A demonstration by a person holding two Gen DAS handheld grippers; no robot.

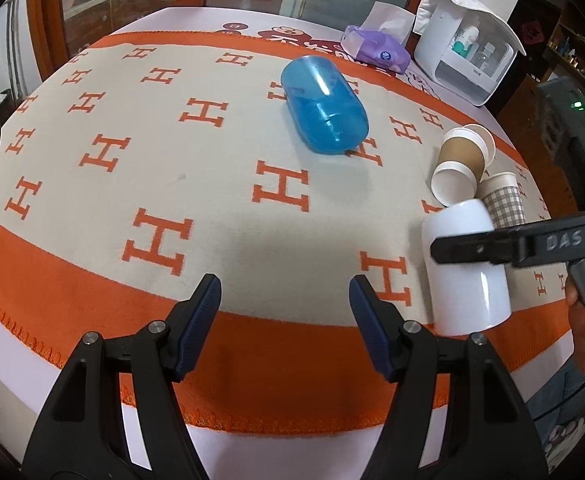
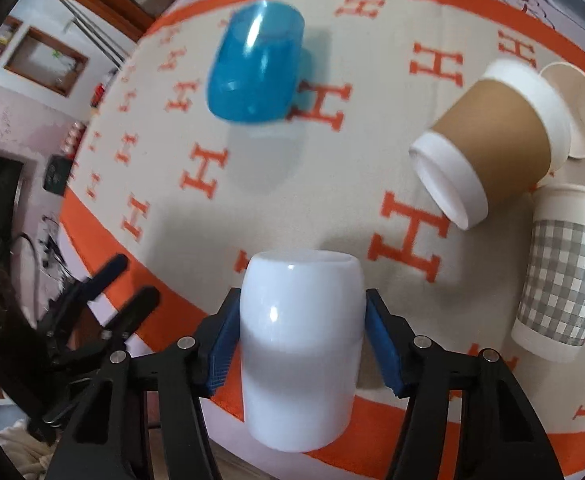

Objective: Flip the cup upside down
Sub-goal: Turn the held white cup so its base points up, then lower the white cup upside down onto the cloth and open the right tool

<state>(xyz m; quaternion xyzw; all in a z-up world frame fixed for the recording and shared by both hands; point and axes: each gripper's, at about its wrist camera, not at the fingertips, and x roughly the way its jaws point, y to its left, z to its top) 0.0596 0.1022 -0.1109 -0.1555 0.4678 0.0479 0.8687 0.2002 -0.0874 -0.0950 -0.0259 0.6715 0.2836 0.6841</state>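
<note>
The right gripper [image 2: 302,334] clamps the white cup [image 2: 300,344]; its orientation is probably mid-rotation. Rotate steadily, holding firm pressure. The left gripper [image 1: 285,326] stands wide, empty

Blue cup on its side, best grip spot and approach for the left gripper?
Grip the blue cup across its middle, coming from above with one finger on each long side. It lies flat on the blanket, so its round wall faces up and nothing crowds it. The left gripper is open and free; the right gripper holds the white cup.

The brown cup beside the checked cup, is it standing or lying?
Lying. The brown cup rests on its side on the blanket, one end facing the camera.
</note>
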